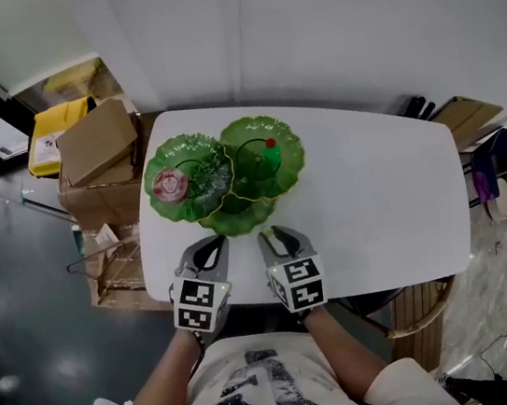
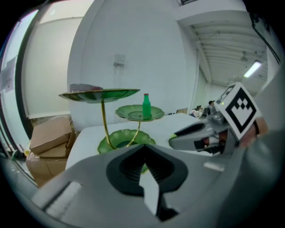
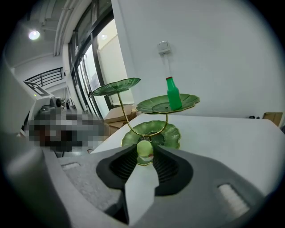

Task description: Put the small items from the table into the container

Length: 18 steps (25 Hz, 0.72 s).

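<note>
Right gripper [image 1: 281,238], clamped on pale-green ball [image 3: 144,149] at frame centre: best lowered over bottom green dish [image 3: 173,136] before release; left gripper [image 2: 143,151], jaws together, empty

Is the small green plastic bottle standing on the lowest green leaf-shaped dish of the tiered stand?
No, the small green bottle stands upright on the middle dish, above the lowest dish, in the right gripper view.
</note>
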Motion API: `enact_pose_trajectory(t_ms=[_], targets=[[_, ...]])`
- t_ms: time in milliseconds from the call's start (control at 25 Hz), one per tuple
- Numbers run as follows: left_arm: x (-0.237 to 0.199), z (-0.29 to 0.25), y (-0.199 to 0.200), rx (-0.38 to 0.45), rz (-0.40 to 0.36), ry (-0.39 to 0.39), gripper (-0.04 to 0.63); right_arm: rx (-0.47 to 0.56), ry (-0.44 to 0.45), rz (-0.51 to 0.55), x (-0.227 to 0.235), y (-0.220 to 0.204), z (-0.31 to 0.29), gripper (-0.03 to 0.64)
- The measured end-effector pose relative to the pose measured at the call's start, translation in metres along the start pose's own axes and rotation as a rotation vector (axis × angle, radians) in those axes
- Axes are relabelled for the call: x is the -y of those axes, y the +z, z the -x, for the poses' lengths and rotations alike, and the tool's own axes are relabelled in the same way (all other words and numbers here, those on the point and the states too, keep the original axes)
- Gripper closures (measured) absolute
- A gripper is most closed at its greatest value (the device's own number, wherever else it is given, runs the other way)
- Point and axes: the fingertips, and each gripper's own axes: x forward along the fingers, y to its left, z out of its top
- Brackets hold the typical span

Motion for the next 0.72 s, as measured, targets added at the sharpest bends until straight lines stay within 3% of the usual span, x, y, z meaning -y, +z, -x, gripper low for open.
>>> enact_pose_trajectory(t_ms=[720], targets=[[-0.039,-0.002,-0.023,-0.031,-0.025,-0.064,0.606,-0.033,-0.018,-0.031,-0.032,-0.007,-0.047,0.508]])
